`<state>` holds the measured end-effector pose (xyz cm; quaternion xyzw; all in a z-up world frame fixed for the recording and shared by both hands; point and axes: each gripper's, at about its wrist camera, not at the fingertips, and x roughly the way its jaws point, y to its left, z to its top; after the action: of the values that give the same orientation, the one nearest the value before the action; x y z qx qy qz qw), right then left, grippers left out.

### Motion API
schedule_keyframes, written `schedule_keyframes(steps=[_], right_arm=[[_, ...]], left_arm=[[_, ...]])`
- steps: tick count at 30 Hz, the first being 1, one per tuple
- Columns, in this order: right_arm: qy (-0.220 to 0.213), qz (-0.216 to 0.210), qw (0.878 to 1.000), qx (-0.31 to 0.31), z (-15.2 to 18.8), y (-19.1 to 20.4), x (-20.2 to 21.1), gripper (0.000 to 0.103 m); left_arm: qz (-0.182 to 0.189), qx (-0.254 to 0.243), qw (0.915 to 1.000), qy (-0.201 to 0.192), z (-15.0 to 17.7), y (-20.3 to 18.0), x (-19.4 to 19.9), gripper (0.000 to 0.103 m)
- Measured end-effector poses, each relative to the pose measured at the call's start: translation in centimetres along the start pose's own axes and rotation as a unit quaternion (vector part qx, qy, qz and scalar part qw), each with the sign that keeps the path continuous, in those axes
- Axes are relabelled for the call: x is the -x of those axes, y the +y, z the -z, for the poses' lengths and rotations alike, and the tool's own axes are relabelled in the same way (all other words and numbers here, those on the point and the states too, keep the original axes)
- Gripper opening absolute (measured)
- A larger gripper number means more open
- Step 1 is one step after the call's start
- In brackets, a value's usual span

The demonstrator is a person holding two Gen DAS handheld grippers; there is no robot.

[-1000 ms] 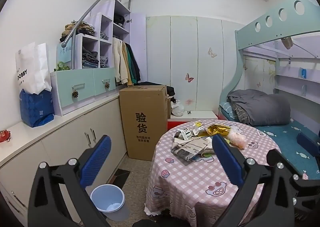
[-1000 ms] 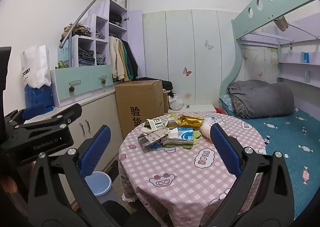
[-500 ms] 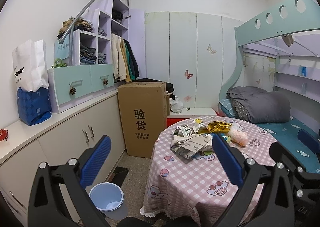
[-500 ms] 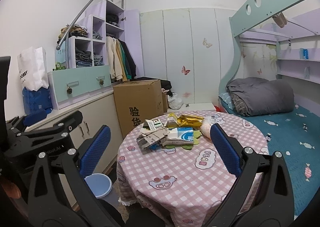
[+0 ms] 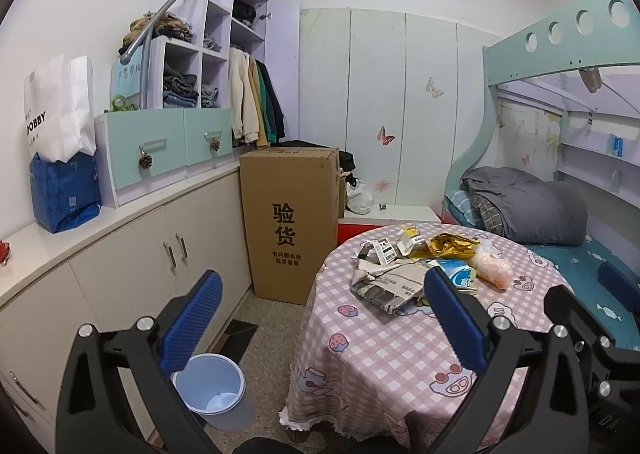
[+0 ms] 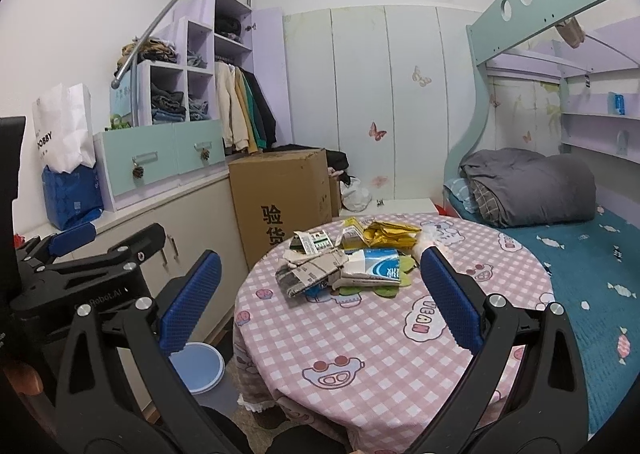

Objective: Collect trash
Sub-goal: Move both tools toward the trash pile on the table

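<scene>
1. Since a second ago, we have edged nearer the round table [image 6: 400, 334].
2. Both grippers, left [image 5: 320, 314] and right [image 6: 320, 298], gape empty.
3. Trash pile [image 6: 344, 258] sits mid-table; bin [image 5: 210, 388] below left.
4. We'd pinch the topmost carton [image 6: 376, 266] first, low and flat.

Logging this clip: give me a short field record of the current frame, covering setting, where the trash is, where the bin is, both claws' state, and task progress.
setting: bedroom with round table in pink checked cloth, bunk bed to its right
trash: pile of flattened cartons and wrappers on the table's far side, including a gold foil bag
bin: light blue wastebasket on the floor left of the table
left claw: open, empty, above the floor and table edge
right claw: open, empty, short of the pile
progress: nothing picked up yet
</scene>
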<state>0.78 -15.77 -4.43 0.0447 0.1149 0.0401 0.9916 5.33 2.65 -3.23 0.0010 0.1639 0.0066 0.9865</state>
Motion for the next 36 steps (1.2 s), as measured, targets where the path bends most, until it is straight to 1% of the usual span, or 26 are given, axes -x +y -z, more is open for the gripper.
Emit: schedule_keyframes(steps=[4, 11, 36], right_arm=[[0.013, 0.007, 1.000, -0.012, 0.6, -0.4, -0.8, 0.097], [0.024, 0.006, 0.999, -0.020, 0.9, -0.7, -1.7, 0.097], [0.030, 0.014, 0.999, -0.023, 1.6, -1.2, -1.7, 0.097]], left_arm=[[0.000, -0.008, 0.9999, 0.011, 0.4, -0.2, -0.9, 0.099], [-0.004, -0.015, 0.9997, 0.016, 0.9, -0.5, -1.7, 0.099], [-0.002, -0.025, 0.9995, 0.020, 1.7, -1.3, -2.0, 0.099]])
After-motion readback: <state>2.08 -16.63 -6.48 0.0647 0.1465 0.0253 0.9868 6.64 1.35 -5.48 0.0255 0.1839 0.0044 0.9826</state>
